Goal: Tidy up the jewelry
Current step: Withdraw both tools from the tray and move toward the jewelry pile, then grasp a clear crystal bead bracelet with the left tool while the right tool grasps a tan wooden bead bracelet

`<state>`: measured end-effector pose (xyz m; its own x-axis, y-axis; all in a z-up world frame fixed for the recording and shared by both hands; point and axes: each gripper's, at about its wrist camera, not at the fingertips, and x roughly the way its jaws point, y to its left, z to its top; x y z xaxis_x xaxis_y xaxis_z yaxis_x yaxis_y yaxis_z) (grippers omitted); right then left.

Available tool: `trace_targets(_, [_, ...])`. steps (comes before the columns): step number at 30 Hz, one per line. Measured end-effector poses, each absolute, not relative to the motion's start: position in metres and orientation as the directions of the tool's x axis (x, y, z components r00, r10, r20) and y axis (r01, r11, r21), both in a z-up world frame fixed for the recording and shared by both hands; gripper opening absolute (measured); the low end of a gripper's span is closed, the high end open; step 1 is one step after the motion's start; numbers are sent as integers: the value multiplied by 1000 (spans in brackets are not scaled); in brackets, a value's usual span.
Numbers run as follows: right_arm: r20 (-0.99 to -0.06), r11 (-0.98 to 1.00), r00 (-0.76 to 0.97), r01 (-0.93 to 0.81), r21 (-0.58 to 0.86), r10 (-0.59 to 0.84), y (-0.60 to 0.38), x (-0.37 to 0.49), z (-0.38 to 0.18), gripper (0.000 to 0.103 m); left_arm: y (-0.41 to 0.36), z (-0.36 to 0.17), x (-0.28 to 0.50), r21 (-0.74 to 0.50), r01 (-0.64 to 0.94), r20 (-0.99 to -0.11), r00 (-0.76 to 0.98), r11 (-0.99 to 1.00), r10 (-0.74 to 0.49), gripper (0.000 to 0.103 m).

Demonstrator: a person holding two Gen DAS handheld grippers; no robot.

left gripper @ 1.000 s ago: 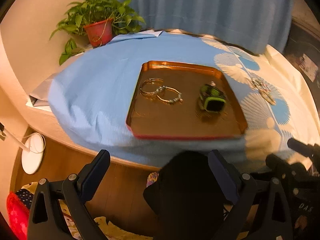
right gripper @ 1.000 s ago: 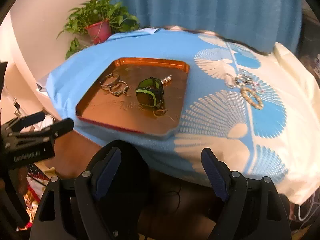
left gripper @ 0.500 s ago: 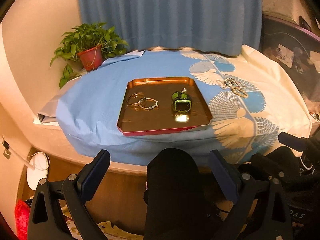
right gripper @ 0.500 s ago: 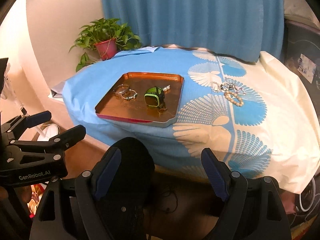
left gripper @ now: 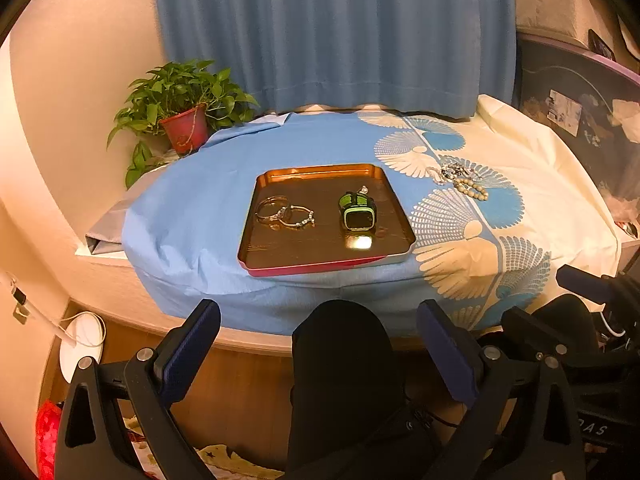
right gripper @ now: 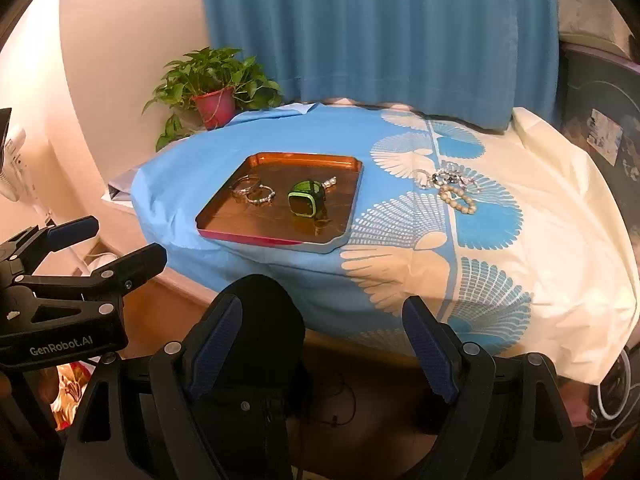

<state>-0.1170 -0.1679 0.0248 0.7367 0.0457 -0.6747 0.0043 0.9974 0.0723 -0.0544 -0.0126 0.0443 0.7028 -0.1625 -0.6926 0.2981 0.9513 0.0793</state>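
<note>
An orange metal tray (left gripper: 320,262) (right gripper: 224,232) lies on a blue-and-cream cloth. In it are two silver bracelets (left gripper: 285,213) (right gripper: 253,191) and a green-and-black watch (left gripper: 357,212) (right gripper: 306,199). A beaded bracelet (left gripper: 472,189) (right gripper: 457,199) and a dark chain heap (left gripper: 454,170) (right gripper: 444,178) lie on the cloth right of the tray. My left gripper (left gripper: 318,344) is open and empty, held low in front of the table. My right gripper (right gripper: 320,344) is open and empty too, also well back from the table edge. The left gripper also shows in the right wrist view (right gripper: 108,244).
A potted plant (left gripper: 184,128) (right gripper: 214,106) stands at the table's back left by a blue curtain (left gripper: 332,32). A dark knee (left gripper: 344,356) (right gripper: 260,320) sits between the fingers. A white round device (left gripper: 82,340) lies on the wooden floor.
Both grippers have pulled back and up from the table, so the tray looks smaller and farther. Both stayed open. Nothing on the table moved.
</note>
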Motion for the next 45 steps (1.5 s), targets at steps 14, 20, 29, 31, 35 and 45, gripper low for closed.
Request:
trace_targets(14, [-682, 996, 730, 21, 85, 43, -176, -117, 22, 83, -24, 44, -54, 120, 323, -693, 704, 939, -154, 97])
trace_targets(20, [-689, 995, 724, 39, 93, 36, -184, -112, 16, 83, -33, 39, -45, 135, 340, -700, 698, 931, -153, 97])
trace_targets(29, [-699, 987, 715, 116, 108, -8, -219, -100, 7, 83, -60, 30, -19, 142, 376, -728, 666, 916, -160, 97])
trace_targets(31, [-699, 982, 714, 152, 114, -29, -233, -96, 4, 83, -69, 30, -9, 138, 384, -733, 660, 913, -167, 97])
trace_targets(35, [-709, 968, 702, 220, 124, -69, -263, -85, -4, 83, -89, 33, 13, 123, 399, -736, 651, 908, -186, 97])
trace_targets(45, [-737, 931, 661, 342, 127, -142, -343, -38, -29, 83, -170, 32, 91, 67, 484, -748, 603, 872, -277, 97])
